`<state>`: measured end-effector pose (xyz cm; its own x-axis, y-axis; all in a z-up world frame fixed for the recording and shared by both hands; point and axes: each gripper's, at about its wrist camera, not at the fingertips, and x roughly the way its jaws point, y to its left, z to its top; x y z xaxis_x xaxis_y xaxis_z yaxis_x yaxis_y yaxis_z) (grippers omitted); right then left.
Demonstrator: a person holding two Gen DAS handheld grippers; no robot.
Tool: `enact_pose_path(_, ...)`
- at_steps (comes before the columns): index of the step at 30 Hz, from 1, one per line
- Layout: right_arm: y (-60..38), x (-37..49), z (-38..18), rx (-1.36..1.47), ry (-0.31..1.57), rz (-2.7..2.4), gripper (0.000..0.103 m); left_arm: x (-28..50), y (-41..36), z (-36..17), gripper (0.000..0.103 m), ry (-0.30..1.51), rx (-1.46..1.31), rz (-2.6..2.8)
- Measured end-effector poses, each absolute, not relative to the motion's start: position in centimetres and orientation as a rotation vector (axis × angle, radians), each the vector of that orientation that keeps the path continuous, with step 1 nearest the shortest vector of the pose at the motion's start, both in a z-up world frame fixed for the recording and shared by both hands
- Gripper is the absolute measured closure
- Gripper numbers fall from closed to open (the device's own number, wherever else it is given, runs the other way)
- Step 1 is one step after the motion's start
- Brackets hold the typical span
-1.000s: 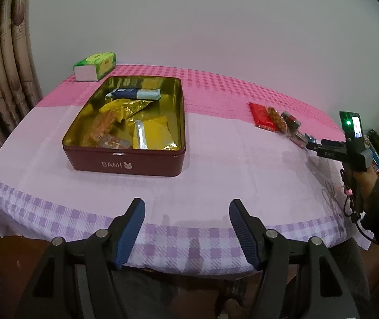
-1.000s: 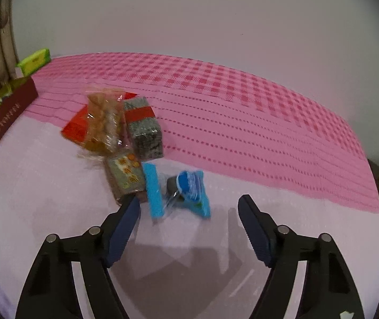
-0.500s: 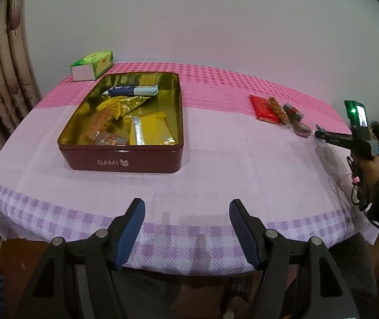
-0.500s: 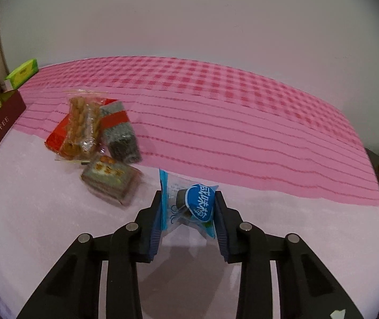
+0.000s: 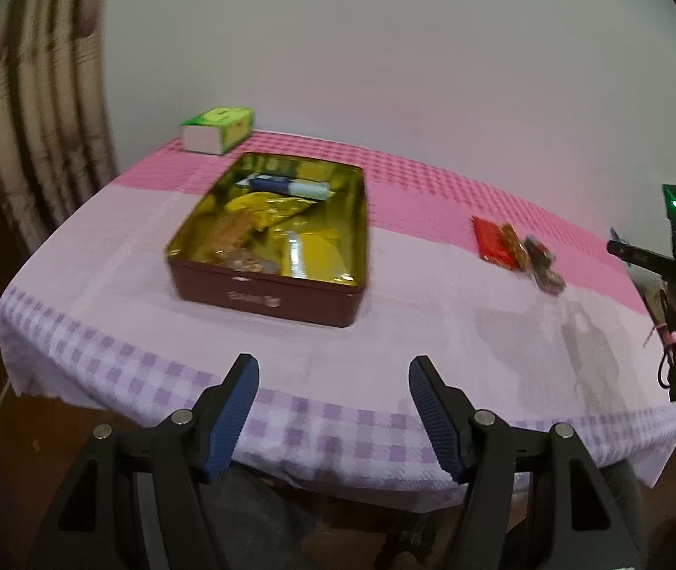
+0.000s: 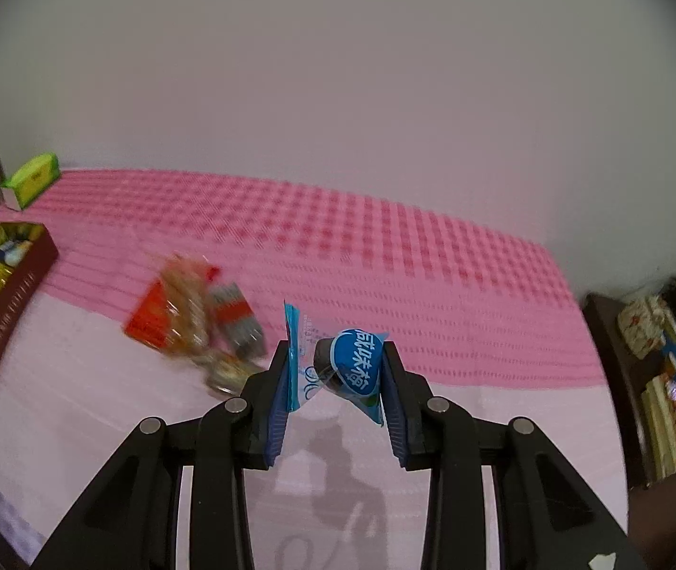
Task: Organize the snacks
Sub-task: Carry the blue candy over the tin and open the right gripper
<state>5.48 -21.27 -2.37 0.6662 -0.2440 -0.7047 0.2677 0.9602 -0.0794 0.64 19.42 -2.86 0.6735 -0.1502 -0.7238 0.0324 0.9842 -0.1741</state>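
Right gripper (image 6: 335,370), tilted downward above the tablecloth (image 6: 433,261), pinches a blue-labelled snack packet (image 6: 354,363) clear of the cloth. Left gripper (image 5: 333,392) hangs spread and empty, angled toward the maroon tin (image 5: 271,297).

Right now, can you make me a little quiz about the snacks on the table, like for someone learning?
1. True or false: the right gripper is shut on the blue snack packet.
2. Where are the gold-wrapped snacks? A) in the maroon tin B) on the green box C) on the floor
3. Fill in: the left gripper holds ______.

Key: 1 true, the pads press the packet from both sides. 2 A, the open tin has several snacks inside. 3 nothing, its jaws stand open over the near edge of the table, while the small snack pile lies apart from the tin.
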Motion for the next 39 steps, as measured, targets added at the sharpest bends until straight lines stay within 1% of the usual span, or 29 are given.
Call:
enact_pose_path(6,-17.3,6.1,1.4,-0.021,0.745,-0.263,0.072,0.5,21.0,-2.4,0.036,0.818,-0.198,-0.042)
enact_pose_path(14,-11.6,7.6,3.6,-0.062,0.723,-0.198,0.072,0.1,20.6,-1.6,0.036,0.791,-0.175,-0.052)
enact_pose_path(25,-3.0,10.1,4.1,-0.112,0.723,-0.071,0.072,0.7,20.4,-2.4,0.036,0.830,-0.165,-0.053)
enact_pose_path(39,6.0,11.9,2.6,-0.161,0.739,0.088,0.071,1.4,20.8,-3.9,0.036,0.915,-0.185,-0.046)
